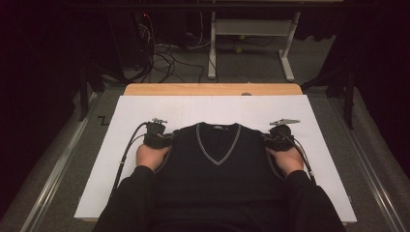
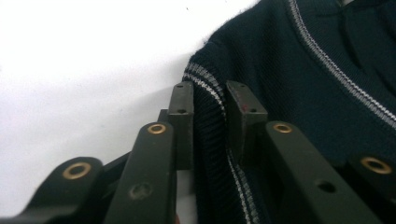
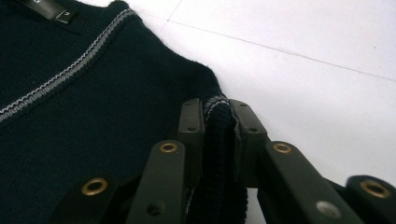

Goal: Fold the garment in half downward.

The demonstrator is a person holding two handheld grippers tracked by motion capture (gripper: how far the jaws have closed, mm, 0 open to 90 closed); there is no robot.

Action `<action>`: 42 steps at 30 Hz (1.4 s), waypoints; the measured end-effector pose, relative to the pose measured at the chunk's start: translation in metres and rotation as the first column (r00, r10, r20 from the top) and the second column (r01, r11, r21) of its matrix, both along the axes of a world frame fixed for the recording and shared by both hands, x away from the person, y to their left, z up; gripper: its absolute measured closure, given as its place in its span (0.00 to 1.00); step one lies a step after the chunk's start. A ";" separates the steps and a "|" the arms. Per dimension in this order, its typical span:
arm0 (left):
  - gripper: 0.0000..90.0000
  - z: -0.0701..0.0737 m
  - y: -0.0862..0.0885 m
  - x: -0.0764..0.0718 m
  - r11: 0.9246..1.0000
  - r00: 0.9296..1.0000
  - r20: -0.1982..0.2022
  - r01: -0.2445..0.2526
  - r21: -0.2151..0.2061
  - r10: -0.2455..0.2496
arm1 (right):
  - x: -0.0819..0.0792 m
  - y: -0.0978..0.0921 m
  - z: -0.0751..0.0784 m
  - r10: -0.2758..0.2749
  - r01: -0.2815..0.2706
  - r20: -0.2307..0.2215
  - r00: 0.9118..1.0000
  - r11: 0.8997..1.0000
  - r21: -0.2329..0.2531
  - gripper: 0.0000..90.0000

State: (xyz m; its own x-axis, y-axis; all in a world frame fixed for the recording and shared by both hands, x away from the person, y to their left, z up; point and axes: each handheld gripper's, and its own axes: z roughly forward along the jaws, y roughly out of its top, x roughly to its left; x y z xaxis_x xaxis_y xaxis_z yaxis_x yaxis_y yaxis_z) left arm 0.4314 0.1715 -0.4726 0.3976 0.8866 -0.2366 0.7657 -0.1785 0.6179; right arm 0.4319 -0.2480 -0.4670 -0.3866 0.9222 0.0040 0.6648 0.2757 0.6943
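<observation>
A dark navy sleeveless V-neck vest (image 1: 217, 159) with grey-striped trim lies flat on the white board (image 1: 145, 108), neck pointing away from me. My left gripper (image 1: 168, 138) is at the vest's left shoulder. In the left gripper view (image 2: 210, 95) its jaws stand on either side of the ribbed armhole edge of the vest (image 2: 289, 70), closed on it. My right gripper (image 1: 268, 138) is at the right shoulder; in the right gripper view (image 3: 218, 109) it pinches a raised fold of the striped armhole trim of the vest (image 3: 70, 116).
The white board lies on a wooden table (image 1: 212, 89). Bare board stretches to both sides and beyond the collar. Behind the table stand a white desk frame (image 1: 251, 29) and loose cables (image 1: 164, 58) on the floor. Metal rails run along both sides.
</observation>
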 end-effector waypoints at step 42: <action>0.81 0.110 0.020 -0.010 0.993 0.890 0.443 -0.075 -0.087 0.106 | -0.008 0.005 0.111 -0.053 0.021 0.448 0.892 0.997 0.077 0.87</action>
